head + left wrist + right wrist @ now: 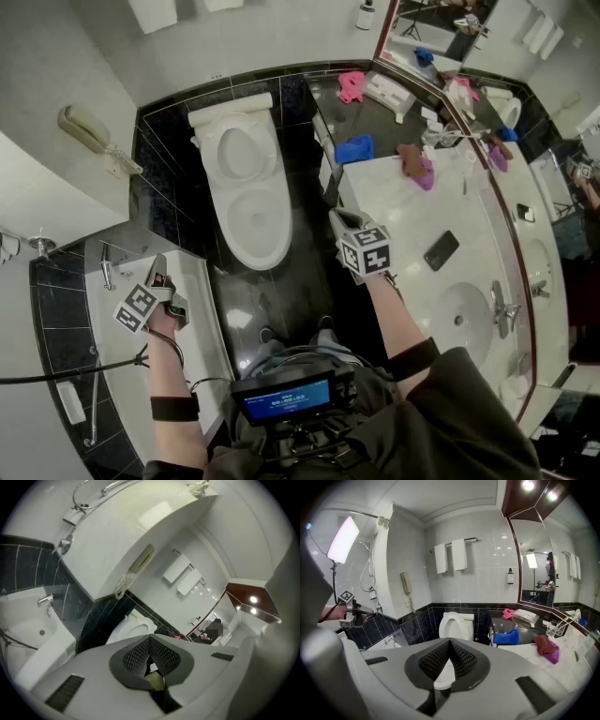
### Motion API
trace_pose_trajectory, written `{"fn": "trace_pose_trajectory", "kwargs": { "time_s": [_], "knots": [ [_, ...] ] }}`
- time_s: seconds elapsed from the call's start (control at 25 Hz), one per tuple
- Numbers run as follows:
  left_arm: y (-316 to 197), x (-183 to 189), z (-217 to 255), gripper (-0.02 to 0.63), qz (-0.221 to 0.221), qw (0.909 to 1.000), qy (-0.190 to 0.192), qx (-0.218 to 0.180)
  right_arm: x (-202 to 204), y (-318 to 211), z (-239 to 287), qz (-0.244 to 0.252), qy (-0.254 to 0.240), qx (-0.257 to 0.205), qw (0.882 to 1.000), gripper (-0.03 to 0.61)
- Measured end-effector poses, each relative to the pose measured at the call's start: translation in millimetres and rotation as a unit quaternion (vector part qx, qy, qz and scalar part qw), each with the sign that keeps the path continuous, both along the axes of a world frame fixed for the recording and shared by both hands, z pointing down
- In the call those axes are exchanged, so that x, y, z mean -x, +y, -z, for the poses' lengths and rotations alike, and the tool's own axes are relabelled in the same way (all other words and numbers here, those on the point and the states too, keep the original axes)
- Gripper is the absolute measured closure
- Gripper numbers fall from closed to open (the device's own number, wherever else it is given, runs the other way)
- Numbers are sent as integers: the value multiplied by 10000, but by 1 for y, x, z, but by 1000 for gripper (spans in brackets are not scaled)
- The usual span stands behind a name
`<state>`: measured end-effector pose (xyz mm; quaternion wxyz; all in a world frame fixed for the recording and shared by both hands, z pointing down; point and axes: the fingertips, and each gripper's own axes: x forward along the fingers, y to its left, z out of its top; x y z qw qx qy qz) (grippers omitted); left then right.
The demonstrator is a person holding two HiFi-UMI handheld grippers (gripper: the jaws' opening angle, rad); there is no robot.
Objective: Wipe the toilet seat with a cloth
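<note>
The white toilet (246,187) stands against the black tiled wall with its seat down and lid up; it also shows in the right gripper view (456,625). A blue cloth (354,148) lies on the dark shelf to its right, a pink cloth (352,86) farther back, and a brown and purple cloth (415,164) on the white counter. My left gripper (157,274) hovers over the bathtub rim, shut and empty. My right gripper (336,218) hangs between toilet and counter, shut, holding nothing, pointing toward the toilet.
A bathtub (112,309) with a tap lies on the left, with a wall phone (86,131) above it. The white counter (478,272) on the right carries a sink (464,319) and a black phone (441,249). A large mirror (525,187) runs along it. The floor is glossy black tile.
</note>
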<state>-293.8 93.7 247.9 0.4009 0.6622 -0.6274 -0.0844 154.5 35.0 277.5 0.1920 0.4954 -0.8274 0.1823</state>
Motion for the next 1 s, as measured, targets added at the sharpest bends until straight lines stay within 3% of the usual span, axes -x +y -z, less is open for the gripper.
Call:
{"fn": "trace_pose_trajectory", "kwargs": {
  "time_s": [0.16, 0.28, 0.4, 0.56, 0.88, 1.0],
  "knots": [
    [-25, -16, 23, 614, -394, 9973, -599, -138, 4, 0, 6, 40, -13, -47, 10000, 563],
    [-39, -31, 35, 614, -716, 9891, -1274, -190, 6, -1, 11, 69, -29, -101, 9999, 563],
    [-49, -46, 42, 614, -962, 9757, -1962, -181, 9, -1, 13, 104, -33, -133, 9999, 563],
    [-55, -65, 47, 614, -1185, 9507, -2858, -190, 15, 1, 16, 162, -29, -153, 9997, 563],
    [-44, -96, 28, 614, -1397, 9270, -3478, -170, 40, 11, 23, 449, -54, -203, 9988, 563],
    [-35, -105, 12, 614, -1536, 9239, -3501, -117, 48, 14, 21, 555, -38, -214, 9982, 563]
  ]
}}
